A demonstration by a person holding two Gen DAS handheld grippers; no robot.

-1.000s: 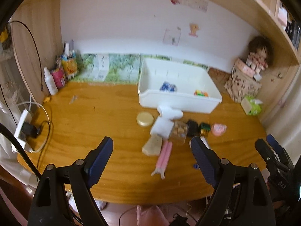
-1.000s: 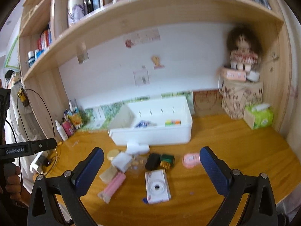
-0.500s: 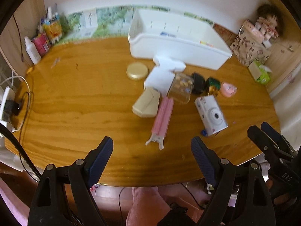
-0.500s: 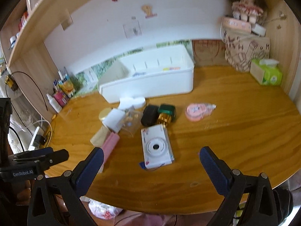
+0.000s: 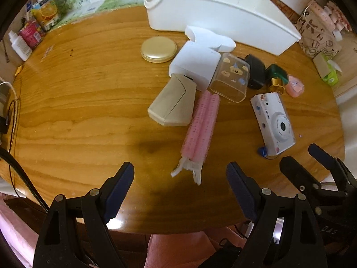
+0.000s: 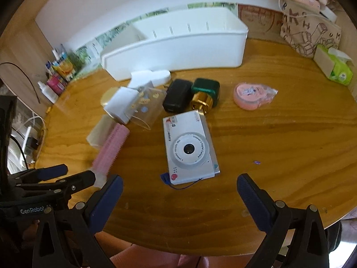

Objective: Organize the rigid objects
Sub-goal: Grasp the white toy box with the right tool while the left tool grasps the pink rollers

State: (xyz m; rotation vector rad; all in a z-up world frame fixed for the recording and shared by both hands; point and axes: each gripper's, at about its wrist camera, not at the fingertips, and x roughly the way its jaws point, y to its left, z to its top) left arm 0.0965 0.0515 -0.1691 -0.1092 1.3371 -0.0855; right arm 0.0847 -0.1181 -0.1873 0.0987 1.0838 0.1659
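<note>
A cluster of objects lies on the wooden table before a white bin [image 5: 223, 15] [image 6: 178, 47]. Nearest my open left gripper [image 5: 179, 185] is a pink hair roller [image 5: 200, 129] [image 6: 110, 149], with a beige case [image 5: 173, 106], gold round tin [image 5: 158, 49], white box [image 5: 195, 63] and clear plastic box [image 5: 231, 79] beyond. My open right gripper [image 6: 179, 193] is just in front of a white toy camera [image 6: 189, 148] [image 5: 273, 122]. Behind the camera are a black block [image 6: 177, 98], a green-and-gold bottle [image 6: 205, 93] and a pink tape dispenser [image 6: 251, 96]. Both grippers are empty.
Bottles and cartons [image 5: 29, 31] stand at the back left. A patterned bag [image 6: 308, 33] and a green tissue pack [image 6: 334, 67] sit at the back right. Cables and a power strip [image 6: 29, 138] hang off the left edge. The table's front edge is close under both grippers.
Both grippers have tilted downward and moved closer to the table, so the objects loom larger. Nothing on the table has moved, and both stay open.
</note>
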